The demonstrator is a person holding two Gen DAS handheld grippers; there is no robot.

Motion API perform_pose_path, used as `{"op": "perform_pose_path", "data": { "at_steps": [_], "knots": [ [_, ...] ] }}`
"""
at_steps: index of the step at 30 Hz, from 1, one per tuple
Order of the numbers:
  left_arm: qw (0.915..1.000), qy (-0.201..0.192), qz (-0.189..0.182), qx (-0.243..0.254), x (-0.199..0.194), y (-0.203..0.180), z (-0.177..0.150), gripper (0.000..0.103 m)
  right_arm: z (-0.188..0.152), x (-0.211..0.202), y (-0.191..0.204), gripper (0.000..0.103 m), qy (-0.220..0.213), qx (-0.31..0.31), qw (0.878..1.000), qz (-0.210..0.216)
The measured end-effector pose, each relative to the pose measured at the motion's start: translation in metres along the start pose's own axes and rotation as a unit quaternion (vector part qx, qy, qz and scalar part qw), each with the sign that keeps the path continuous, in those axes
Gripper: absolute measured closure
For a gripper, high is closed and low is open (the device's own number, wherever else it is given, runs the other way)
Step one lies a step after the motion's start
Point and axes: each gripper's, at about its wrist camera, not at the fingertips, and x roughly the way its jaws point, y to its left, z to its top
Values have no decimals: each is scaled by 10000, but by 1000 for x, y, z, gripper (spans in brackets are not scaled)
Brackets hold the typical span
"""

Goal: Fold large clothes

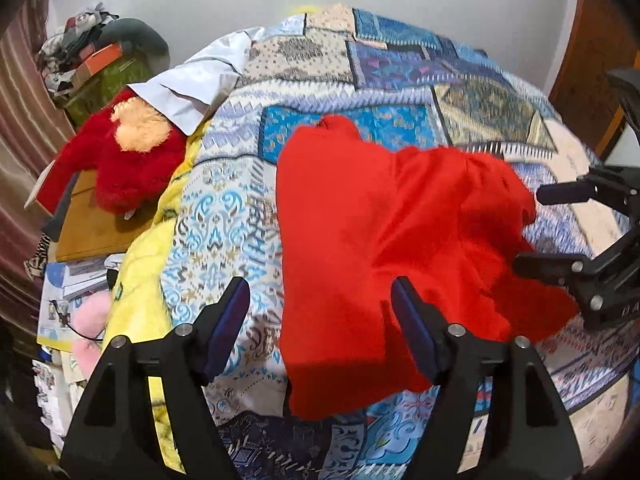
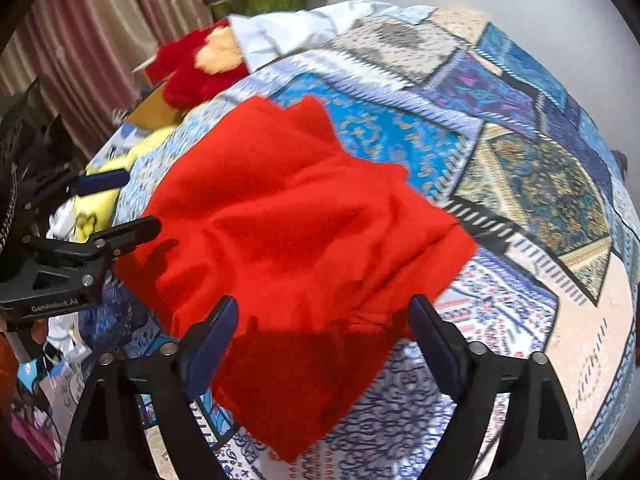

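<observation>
Left gripper [image 1: 320, 320] above red garment [image 1: 384, 248]

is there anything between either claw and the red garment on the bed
Nothing visible. The red garment lies bare on the patterned bedspread. The left claw and right claw are both open just above its near edge. The red plush toy sits off to the side.

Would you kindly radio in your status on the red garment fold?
Left gripper open, nothing between pads. Right gripper open, clear of cloth. Red knit garment lies rumpled on patterned blue patchwork bedspread. Nothing obstructing.
</observation>
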Motion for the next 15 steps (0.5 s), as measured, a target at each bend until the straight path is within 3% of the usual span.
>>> {"op": "perform_pose_path", "data": {
  "at_steps": [4, 6, 15],
  "knots": [
    [9992, 385, 3, -122, 21, 7, -18, 29, -14, 36, 13, 17, 651, -352, 9971, -176],
    [9988, 433, -69, -239, 25, 12, -27, 21, -24, 43, 11, 17, 847, -430, 9953, -165],
    [9976, 576, -195, -335, 14, 26, -49, 15, -44, 13, -22, 17, 890, -250, 9957, -4]
  ]
}}
